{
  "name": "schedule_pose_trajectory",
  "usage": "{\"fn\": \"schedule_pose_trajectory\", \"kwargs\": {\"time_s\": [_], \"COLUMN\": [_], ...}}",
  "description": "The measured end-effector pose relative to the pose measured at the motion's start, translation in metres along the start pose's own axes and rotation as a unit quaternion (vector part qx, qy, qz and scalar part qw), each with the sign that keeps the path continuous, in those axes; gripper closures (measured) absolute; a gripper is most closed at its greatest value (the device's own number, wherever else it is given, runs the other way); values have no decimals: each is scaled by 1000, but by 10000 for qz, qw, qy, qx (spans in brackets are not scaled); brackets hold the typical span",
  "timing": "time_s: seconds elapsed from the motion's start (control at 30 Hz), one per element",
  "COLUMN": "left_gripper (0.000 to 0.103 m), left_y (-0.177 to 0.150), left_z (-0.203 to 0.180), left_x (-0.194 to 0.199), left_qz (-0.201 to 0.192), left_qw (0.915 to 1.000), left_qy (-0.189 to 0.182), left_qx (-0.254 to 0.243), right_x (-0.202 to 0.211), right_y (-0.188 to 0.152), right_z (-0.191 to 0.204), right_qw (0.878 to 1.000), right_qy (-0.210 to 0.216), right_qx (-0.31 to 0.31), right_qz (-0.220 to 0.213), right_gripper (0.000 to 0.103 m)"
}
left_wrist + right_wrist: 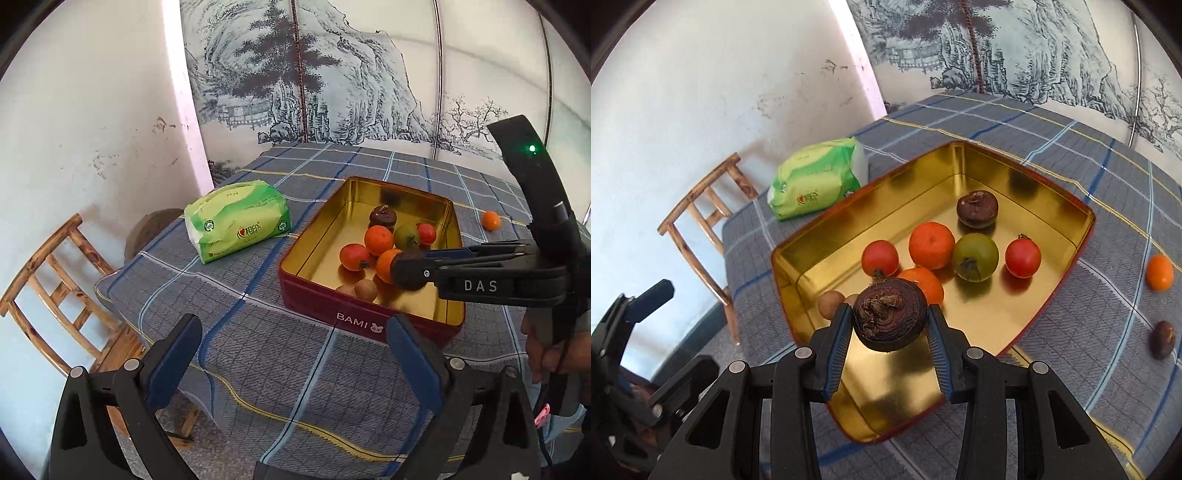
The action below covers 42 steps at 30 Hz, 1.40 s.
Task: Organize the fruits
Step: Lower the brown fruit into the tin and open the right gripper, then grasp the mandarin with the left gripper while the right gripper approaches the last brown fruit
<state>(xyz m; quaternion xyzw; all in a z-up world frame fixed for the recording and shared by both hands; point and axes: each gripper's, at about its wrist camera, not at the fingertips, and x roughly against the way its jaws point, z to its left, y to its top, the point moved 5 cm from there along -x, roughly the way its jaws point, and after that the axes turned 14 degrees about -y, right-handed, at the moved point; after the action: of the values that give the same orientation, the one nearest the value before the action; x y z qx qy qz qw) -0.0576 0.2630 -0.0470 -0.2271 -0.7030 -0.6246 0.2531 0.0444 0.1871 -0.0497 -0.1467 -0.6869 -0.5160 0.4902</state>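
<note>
A red tin [332, 314] [820, 243] with a gold inside sits on the checked tablecloth. In it lie two red tomatoes [880, 258], a green tomato [975, 256], oranges [931, 240], a dark water chestnut [977, 208] and small brown fruits [829, 303]. My right gripper [890, 325] [406, 271] is shut on another dark water chestnut [890, 319] and holds it above the tin's near side. My left gripper [295, 350] stands open over the cloth in front of the tin, with nothing between its fingers.
On the cloth to the right of the tin lie a small orange [1160, 272] [491, 220] and a dark chestnut [1162, 339]. A green tissue pack [236, 219] lies left of the tin. A wooden chair [55, 288] stands past the table's left edge.
</note>
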Motion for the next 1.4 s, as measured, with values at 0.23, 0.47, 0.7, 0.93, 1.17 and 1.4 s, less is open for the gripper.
{"fn": "schedule_pose_trajectory", "kwargs": {"time_s": [0.23, 0.47, 0.7, 0.93, 1.17, 1.4], "left_gripper": [4, 4, 4, 4, 20, 32], "left_y": [-1, 6, 30, 80, 120, 127], "left_z": [-3, -26, -87, -178, -267, -294], "left_x": [-3, 3, -2, -40, -128, -226], "left_qz": [86, 6, 122, 538, 910, 1338], "left_qw": [10000, 9990, 9886, 9677, 9545, 9578], "left_qy": [-27, -248, -1288, -2273, -2458, -1963], "left_qx": [-22, -377, -767, -950, -1420, -1619], "right_x": [23, 62, 91, 112, 118, 117], "right_y": [-2, -57, -132, -176, -185, -184], "right_z": [-27, -115, -235, -311, -317, -305], "right_qw": [9980, 9911, 9678, 9473, 9496, 9578], "right_qy": [128, -665, -1938, -2236, -1757, -1565], "right_qx": [-524, -1017, -1587, -2274, -2539, -2324], "right_qz": [-342, -549, -265, -293, -547, -634], "right_gripper": [51, 46, 46, 39, 35, 34]}}
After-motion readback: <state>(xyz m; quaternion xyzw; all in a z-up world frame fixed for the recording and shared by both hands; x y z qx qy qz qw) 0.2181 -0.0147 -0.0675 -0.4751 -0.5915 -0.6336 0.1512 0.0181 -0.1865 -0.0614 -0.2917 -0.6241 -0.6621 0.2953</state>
